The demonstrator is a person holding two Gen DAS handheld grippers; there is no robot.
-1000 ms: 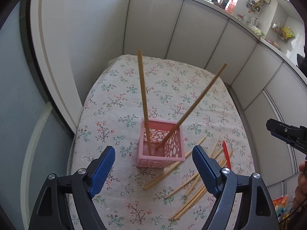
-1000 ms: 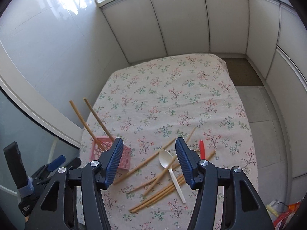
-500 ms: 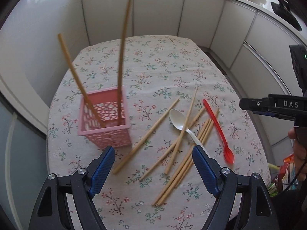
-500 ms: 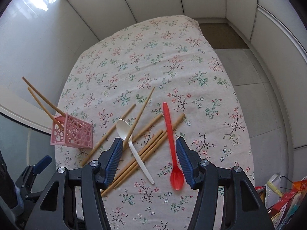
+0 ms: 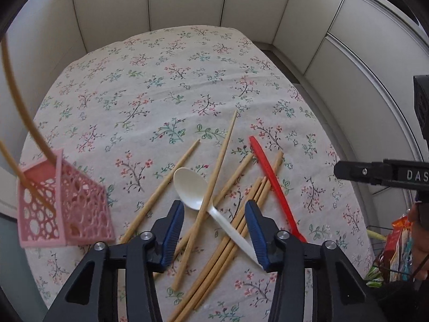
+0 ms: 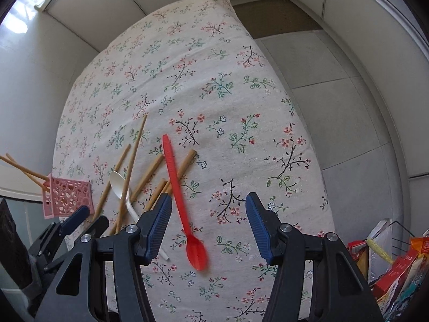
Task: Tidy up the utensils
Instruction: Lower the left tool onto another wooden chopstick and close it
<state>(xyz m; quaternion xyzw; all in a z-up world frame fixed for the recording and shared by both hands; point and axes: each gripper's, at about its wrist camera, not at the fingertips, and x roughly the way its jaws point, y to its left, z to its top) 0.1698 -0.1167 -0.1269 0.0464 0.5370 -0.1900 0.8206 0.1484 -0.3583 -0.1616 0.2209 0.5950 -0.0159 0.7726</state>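
Both grippers dropped toward table; left gripper (image 5: 214, 230) jaws closing astride white spoon (image 5: 191, 185); right gripper (image 6: 206, 228) jaws apart, empty.

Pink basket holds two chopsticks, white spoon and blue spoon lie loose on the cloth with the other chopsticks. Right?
One slip: the second spoon is red, not blue. The right wrist view shows the red spoon beside the white spoon among the loose chopsticks. The pink basket does hold two chopsticks.

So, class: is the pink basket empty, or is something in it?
Not empty: the pink basket holds two wooden chopsticks leaning out over its rim.
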